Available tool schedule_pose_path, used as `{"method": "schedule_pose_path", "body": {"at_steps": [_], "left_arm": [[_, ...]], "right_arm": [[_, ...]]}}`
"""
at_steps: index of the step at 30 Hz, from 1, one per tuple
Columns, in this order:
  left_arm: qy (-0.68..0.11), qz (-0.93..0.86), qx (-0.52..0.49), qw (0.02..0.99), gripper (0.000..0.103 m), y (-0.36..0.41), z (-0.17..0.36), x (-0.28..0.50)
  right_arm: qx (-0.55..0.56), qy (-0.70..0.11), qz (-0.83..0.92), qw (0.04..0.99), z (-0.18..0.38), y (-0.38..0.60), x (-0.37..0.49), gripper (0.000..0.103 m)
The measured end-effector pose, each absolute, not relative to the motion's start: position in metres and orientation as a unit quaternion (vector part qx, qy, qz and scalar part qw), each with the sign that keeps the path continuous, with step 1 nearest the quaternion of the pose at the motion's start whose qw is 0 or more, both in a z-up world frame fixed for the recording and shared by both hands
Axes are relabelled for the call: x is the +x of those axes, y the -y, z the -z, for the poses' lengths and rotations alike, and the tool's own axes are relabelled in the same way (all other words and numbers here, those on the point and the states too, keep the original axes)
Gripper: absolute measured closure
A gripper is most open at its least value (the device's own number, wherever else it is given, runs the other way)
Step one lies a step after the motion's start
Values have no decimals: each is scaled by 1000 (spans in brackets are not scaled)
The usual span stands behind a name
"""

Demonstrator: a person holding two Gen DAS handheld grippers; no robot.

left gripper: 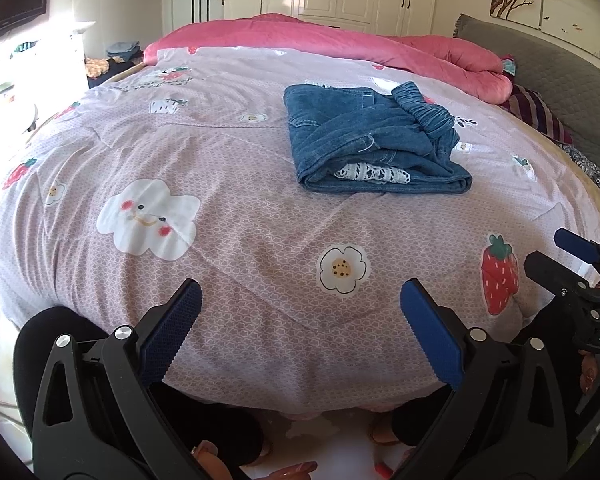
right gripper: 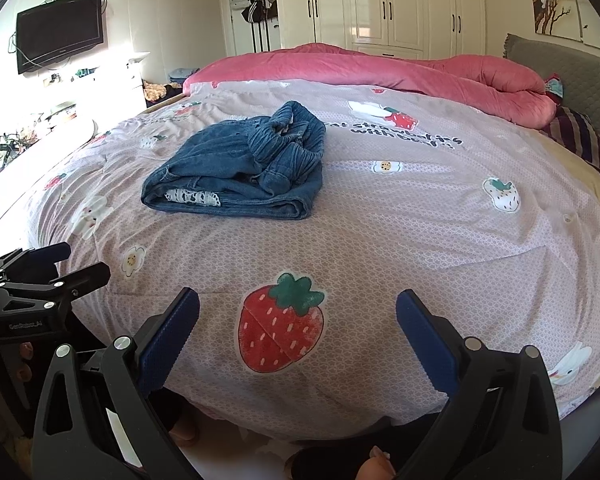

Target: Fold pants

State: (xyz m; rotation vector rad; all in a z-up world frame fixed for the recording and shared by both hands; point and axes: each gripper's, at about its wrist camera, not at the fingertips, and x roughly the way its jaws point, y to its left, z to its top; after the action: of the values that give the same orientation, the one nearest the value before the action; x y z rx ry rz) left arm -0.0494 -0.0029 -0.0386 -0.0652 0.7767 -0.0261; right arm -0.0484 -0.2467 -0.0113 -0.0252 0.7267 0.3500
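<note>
The blue denim pants (left gripper: 372,140) lie folded into a compact bundle on the pink patterned bedspread (left gripper: 240,208), elastic waistband on top and a strip of white lace showing at the near fold. They also show in the right wrist view (right gripper: 240,168). My left gripper (left gripper: 300,320) is open and empty, held back over the bed's near edge, well short of the pants. My right gripper (right gripper: 298,328) is open and empty too, over a strawberry print near the front edge. Each gripper shows at the side of the other's view, the right one (left gripper: 580,272) and the left one (right gripper: 48,276).
A rolled pink quilt (left gripper: 340,44) lies along the far side of the bed. A grey headboard (left gripper: 540,68) and striped pillow (left gripper: 540,112) are at the right. White wardrobes (right gripper: 400,4) and a wall TV (right gripper: 60,32) stand beyond. The person's legs are below the bed edge.
</note>
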Motion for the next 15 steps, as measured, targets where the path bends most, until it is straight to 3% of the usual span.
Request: {"method": "schedule_pose_path", "body": {"at_steps": [15], "left_arm": [[-392,-4,-8,920,9,9,38,-43]], "right_arm": [[-8,-362,-160,918,18,253,-41,5]]}}
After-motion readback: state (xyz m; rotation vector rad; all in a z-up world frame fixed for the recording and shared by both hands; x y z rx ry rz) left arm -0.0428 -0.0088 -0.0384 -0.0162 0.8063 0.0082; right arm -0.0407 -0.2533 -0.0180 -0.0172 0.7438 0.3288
